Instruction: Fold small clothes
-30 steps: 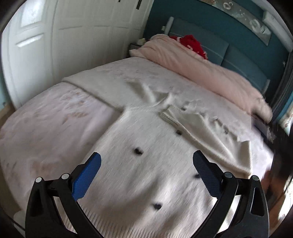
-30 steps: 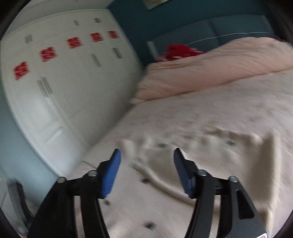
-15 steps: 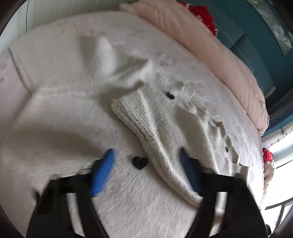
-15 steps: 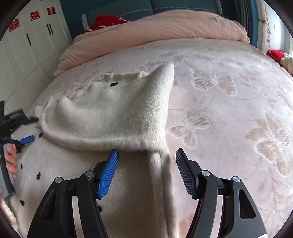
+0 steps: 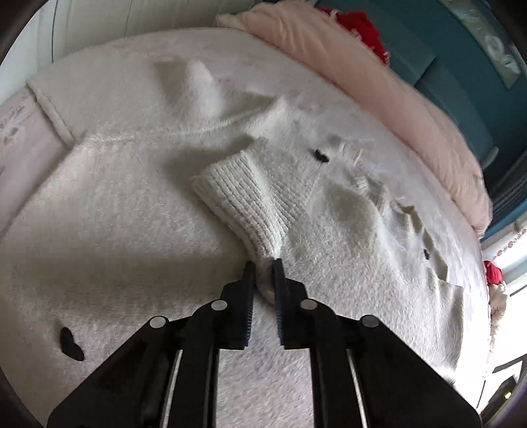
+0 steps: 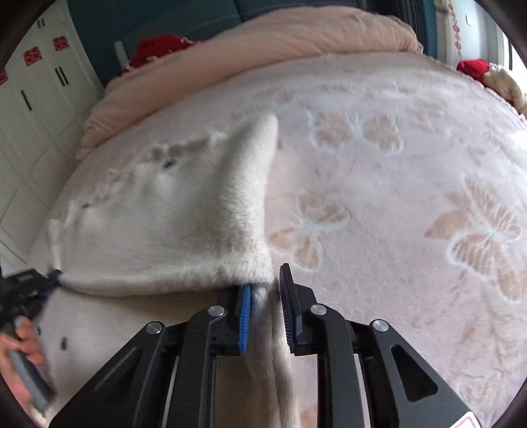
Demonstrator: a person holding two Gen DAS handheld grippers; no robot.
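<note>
White sweater (image 5: pixel 138 230): left tongs (image 5: pixel 262 267) clamp its cuff, right tongs (image 6: pixel 265 283) pinch its edge.

Bed (image 6: pixel 411 171) w/ sweater (image 5: pixel 131 204), duvet (image 6: pixel 263 42)

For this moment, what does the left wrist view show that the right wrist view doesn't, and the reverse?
Only the left wrist view shows the ribbed cuff pinched by the left gripper, and a black heart on the sweater. Only the right wrist view shows the butterfly-patterned blanket, the right gripper closed on the sweater's folded edge, and the person's hand. Both show the white sweater, the pink duvet and the red item by the headboard.
</note>
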